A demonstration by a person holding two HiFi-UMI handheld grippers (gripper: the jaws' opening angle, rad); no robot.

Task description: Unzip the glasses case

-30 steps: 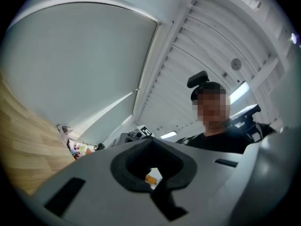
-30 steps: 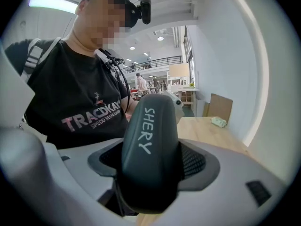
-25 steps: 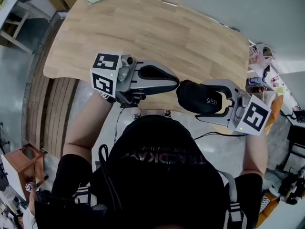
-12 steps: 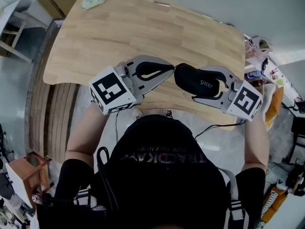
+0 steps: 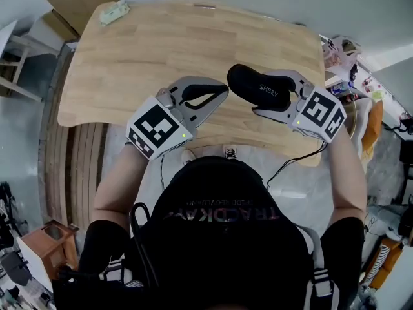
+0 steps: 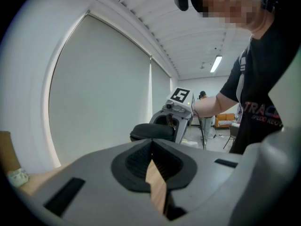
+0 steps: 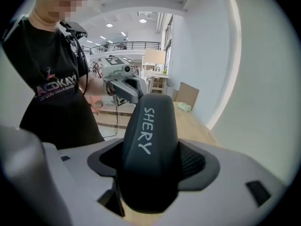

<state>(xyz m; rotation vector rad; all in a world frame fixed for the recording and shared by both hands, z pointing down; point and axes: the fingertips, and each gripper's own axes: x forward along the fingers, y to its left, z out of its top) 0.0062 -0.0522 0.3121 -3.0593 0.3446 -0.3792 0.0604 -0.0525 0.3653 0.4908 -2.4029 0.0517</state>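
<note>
A black glasses case [image 5: 257, 88] with the white word SHERY on it is held above the wooden table [image 5: 161, 50]. My right gripper [image 5: 266, 93] is shut on it across its middle, and in the right gripper view the case [image 7: 150, 145] fills the space between the pads. The left gripper [image 5: 224, 91] is shut with nothing between its fingers. Its tip is just short of the case's left end. In the left gripper view the case [image 6: 151, 132] lies beyond the closed jaws, which show only a thin sliver of table between them.
A pale green packet [image 5: 114, 11] lies on the table's far left corner, next to a cardboard box [image 5: 80, 2]. Cluttered shelves [image 5: 352, 66] stand past the table's right edge. The person's torso is close to the near edge.
Both grippers have moved away from the person's body and out over the table, carrying the case along. The left gripper has rolled, so its marker cube now faces up.
</note>
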